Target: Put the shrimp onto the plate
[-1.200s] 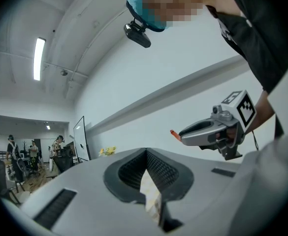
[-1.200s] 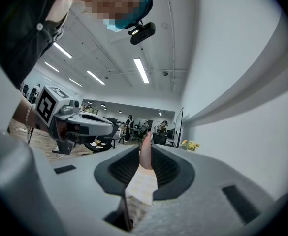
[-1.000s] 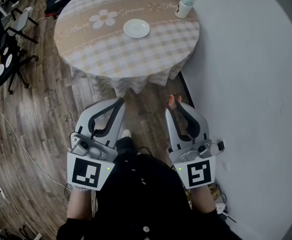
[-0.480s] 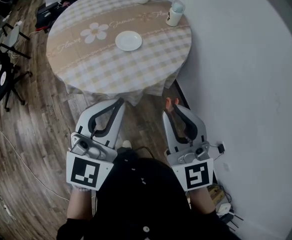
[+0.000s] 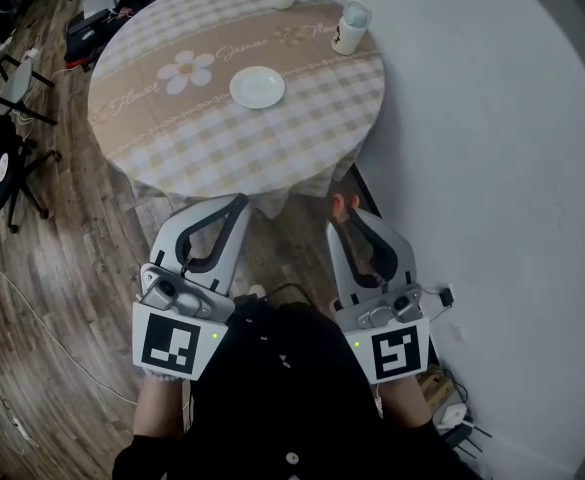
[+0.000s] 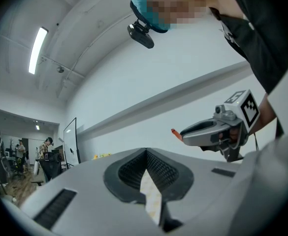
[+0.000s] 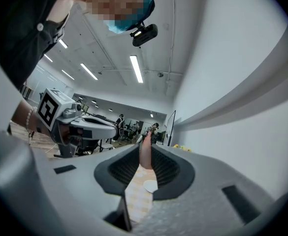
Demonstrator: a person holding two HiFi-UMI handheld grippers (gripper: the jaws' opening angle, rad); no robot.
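Shrimp point(image 5: 339, 203) sits pinched in the right tongs point(image 5: 346, 218), left tongs point(image 5: 239, 204) clenched together, both well apart from the plate point(image 5: 257, 88).

We are reading nothing for certain: cursive script point(image 5: 240, 51) is running along the tan band of the tablecloth point(image 5: 222, 148) beside the daisy point(image 5: 189, 67), too small to decipher, like the dark print on the cup point(image 5: 349, 26).
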